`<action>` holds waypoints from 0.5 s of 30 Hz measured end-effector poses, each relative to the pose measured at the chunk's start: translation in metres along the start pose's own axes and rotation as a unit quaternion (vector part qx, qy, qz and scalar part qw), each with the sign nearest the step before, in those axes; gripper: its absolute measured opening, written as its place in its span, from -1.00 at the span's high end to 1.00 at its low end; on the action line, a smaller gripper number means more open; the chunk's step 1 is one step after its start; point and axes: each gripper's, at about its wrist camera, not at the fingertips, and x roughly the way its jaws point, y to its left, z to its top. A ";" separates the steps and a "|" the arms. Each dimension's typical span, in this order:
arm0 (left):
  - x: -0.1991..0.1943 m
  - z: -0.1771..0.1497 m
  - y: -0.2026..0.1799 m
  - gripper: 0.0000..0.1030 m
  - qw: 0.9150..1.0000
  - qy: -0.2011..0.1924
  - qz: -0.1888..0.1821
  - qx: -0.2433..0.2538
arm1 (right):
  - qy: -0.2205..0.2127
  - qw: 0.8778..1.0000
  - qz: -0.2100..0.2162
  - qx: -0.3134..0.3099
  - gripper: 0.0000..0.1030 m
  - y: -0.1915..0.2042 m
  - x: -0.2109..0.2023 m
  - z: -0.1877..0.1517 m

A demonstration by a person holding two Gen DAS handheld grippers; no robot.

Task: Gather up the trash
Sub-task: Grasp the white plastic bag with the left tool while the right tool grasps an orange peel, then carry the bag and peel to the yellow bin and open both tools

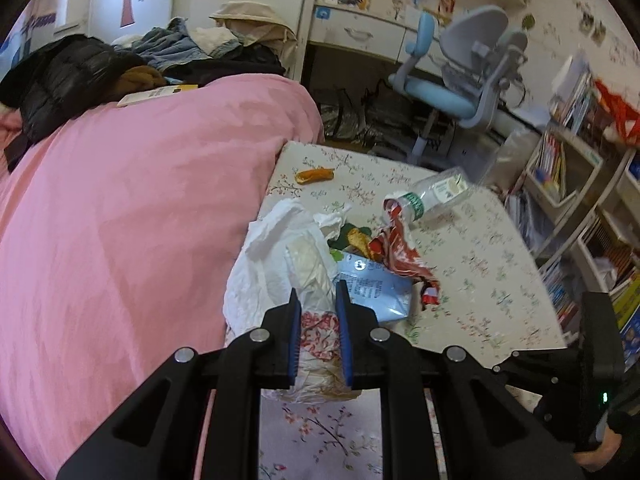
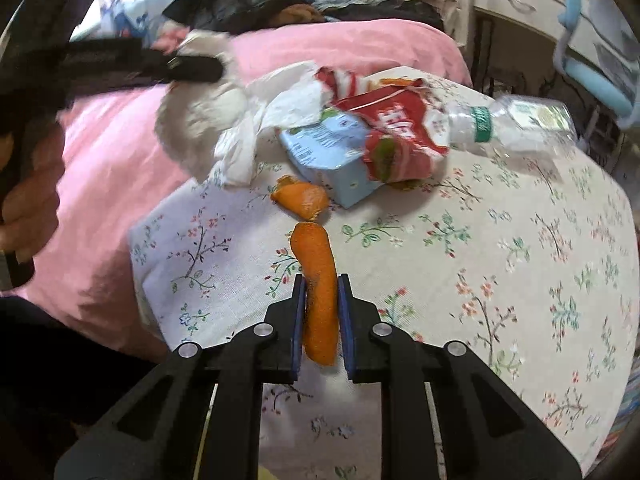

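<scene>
Two grips are live, and each has its own way of failing. Biggest first: your left gripper [image 1: 318, 336] has its fingers pinching a thin crumpled plastic bag [image 1: 276, 272] at the worktop's [image 1: 480, 272] edge by the pink bed [image 1: 120, 220]; that film could slip free or tear, and the blue carton [image 1: 372, 292] and red wrapper [image 1: 400, 252] lying against it could be dragged along. The clear bottle [image 1: 436, 196] lies on its side just beyond and could roll if nudged. Smallest: your right gripper [image 2: 320, 320] has its fingers pressed on a strip of orange peel [image 2: 318, 292], which is slick, curved and held only at its near end, so it may twist out. A second peel piece [image 2: 300, 198] sits loose just ahead.
</scene>
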 end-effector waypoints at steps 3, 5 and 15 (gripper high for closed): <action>-0.009 -0.004 -0.001 0.68 1.000 -0.010 -0.009 -0.012 | -0.011 1.000 0.013 0.026 0.71 -0.012 -0.013 -0.001; -0.015 -0.007 -0.003 0.68 1.000 -0.019 -0.009 -0.014 | -0.018 0.999 0.016 0.036 0.71 -0.018 -0.020 0.001; -0.029 -0.025 -0.031 0.68 0.998 -0.046 0.039 0.032 | -0.036 0.998 0.021 0.051 0.71 -0.015 -0.041 -0.011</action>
